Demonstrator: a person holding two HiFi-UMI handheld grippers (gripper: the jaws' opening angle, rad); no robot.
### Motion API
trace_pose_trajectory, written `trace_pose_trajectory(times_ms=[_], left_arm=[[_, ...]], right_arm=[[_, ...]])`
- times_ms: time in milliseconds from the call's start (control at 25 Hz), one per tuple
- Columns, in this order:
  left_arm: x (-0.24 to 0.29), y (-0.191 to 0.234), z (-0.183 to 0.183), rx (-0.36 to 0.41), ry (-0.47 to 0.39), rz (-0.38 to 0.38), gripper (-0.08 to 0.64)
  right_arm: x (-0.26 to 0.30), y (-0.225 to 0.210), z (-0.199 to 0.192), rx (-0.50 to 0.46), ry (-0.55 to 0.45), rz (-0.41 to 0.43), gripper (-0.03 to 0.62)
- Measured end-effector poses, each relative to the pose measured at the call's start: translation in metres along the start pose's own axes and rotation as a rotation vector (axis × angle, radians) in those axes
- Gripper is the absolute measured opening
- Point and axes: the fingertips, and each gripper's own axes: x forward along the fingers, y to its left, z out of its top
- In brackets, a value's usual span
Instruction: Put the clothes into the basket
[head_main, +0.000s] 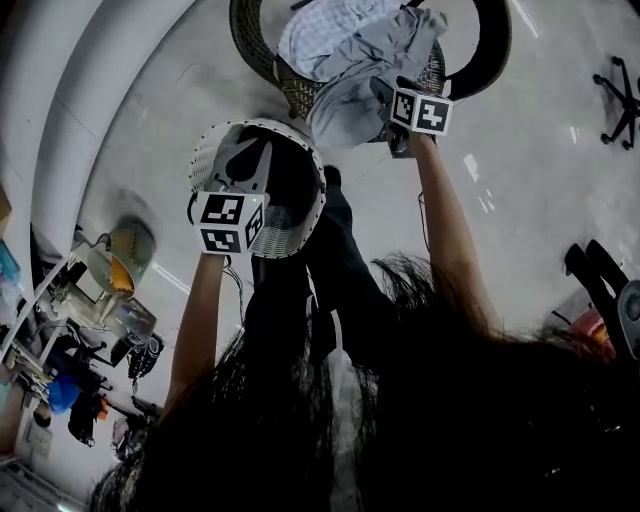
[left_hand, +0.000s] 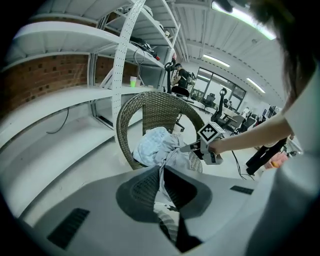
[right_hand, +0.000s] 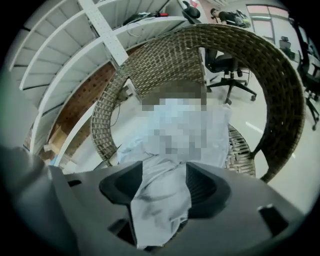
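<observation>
- Clothes (right_hand: 175, 125) — a loose heap of pale blue and light grey fabric — lie on the seat of a brown woven wicker chair (right_hand: 165, 55). All that shows of them is on the chair.
- Right gripper (right_hand: 164, 187): its dark ribbed fingers (right_hand: 122, 186) stand spread, one on each side of a fold of the grey garment (right_hand: 162, 200). The fold fills the gap between them and runs on past them toward the camera.
- Left gripper (left_hand: 161, 190): its fingers (left_hand: 140, 192) are almost pressed together. They pinch a thin white wall seen edge-on, which is the rim of a round white plastic basket (head_main: 318, 180) dotted with small holes.
- In the head view the basket hangs off the floor from that one grip, with its dark inside facing up toward the camera.
- The basket sits just beside the chair's front edge and under the overhanging grey cloth. Whether rim and cloth touch cannot be told.
- The right gripper's marker cube (head_main: 421, 110) sits at the edge of the heap, and a bare arm (head_main: 450, 230) stretches out behind it over the chair's seat.
- The chair's tall curved back rises behind the clothes and rings them on both sides.
- Further out lies a pale glossy floor (head_main: 520, 200). White curved shelving (left_hand: 60, 95) runs along one side, and a black office chair (right_hand: 227, 70) stands well beyond the wicker one.
</observation>
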Motion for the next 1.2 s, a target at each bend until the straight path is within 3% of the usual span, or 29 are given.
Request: trace_pose_trajectory(times_ms=[160, 320, 400, 520, 600, 640, 720, 840, 1040, 1200], left_arm=[[0.006, 0.021, -0.019, -0.044, 0.028, 0.031, 0.038], [0.001, 0.036, -0.034, -0.067, 0.044, 0.069, 0.038], [-0.009, 0.039, -0.036, -0.085, 0.045, 0.077, 0.038], [-0.013, 0.046, -0.041, -0.106, 0.052, 0.094, 0.038], [-0.012, 0.05, -0.044, -0.117, 0.059, 0.101, 0.038], [-0.012, 0.05, -0.045, -0.12, 0.061, 0.102, 0.038], [-0.012, 0.047, -0.043, -0.115, 0.063, 0.098, 0.038], [-0.011, 0.033, -0.035, -0.107, 0.061, 0.078, 0.038], [-0.001, 0.02, -0.021, -0.083, 0.03, 0.037, 0.038], [-0.01, 0.01, -0.013, -0.059, 0.018, 0.021, 0.038]], right_arm=[[0.041, -0.03, -0.001, 0.121, 0.012, -0.095, 0.287], [0.067, -0.045, -0.019, 0.137, 0.088, -0.158, 0.293], [0.064, -0.045, -0.024, 0.111, 0.096, -0.194, 0.293], [0.065, -0.049, -0.021, -0.018, 0.11, -0.28, 0.29], [0.068, -0.048, -0.021, -0.098, 0.141, -0.316, 0.238], [0.068, -0.046, -0.022, -0.111, 0.152, -0.317, 0.182], [0.063, -0.043, -0.025, -0.098, 0.168, -0.3, 0.104], [0.048, -0.04, -0.034, -0.062, 0.206, -0.244, 0.067], [0.035, -0.029, -0.071, 0.088, 0.263, -0.106, 0.063], [0.009, -0.002, -0.102, 0.253, 0.234, 0.017, 0.062]])
